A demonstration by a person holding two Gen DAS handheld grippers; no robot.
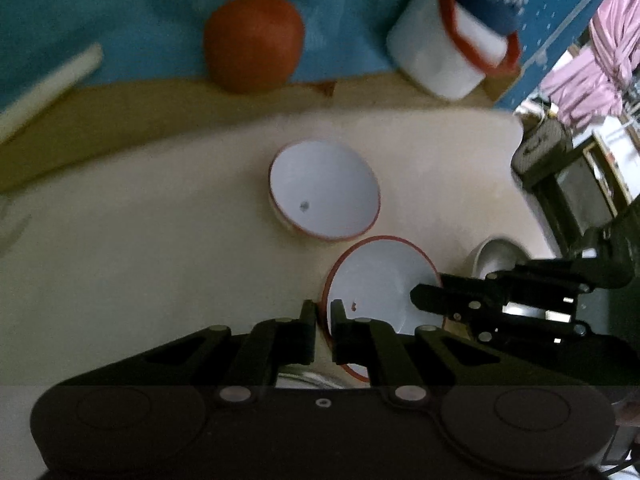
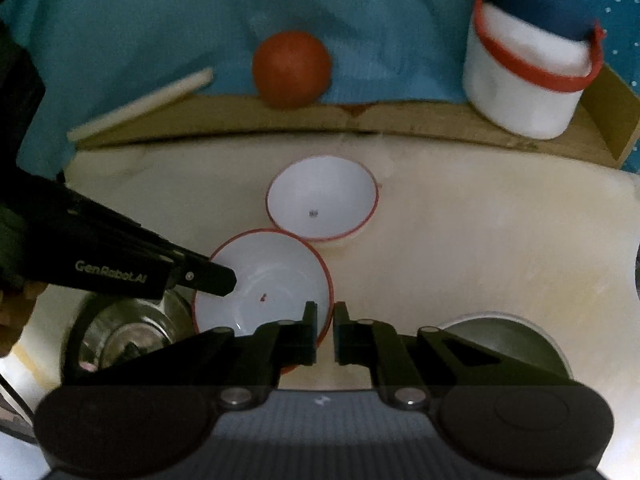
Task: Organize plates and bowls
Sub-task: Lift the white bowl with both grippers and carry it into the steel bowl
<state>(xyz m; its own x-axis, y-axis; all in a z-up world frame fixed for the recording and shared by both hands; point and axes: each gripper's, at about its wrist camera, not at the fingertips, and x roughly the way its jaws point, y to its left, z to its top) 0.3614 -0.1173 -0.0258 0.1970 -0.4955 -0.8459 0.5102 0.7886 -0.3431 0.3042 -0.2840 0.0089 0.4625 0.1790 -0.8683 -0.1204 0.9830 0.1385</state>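
Two white bowls with red rims sit on the cream table. The far bowl [image 1: 324,196] [image 2: 320,200] stands free. The near bowl [image 1: 380,276] [image 2: 272,272] is held from both sides. My left gripper [image 1: 324,309] is shut on its left rim, and in the right wrist view it [image 2: 224,280] reaches in from the left. My right gripper [image 2: 326,311] is shut on the bowl's right rim, and in the left wrist view it [image 1: 424,296] comes in from the right. The near bowl's rim almost touches the far bowl.
An orange ball [image 2: 292,68], a white bucket with a red handle [image 2: 524,80] and a pale stick [image 2: 140,104] lie by the wooden ledge against blue cloth. A steel bowl [image 2: 504,336] sits at the right, and a shiny glass or metal bowl [image 2: 128,332] sits at the left.
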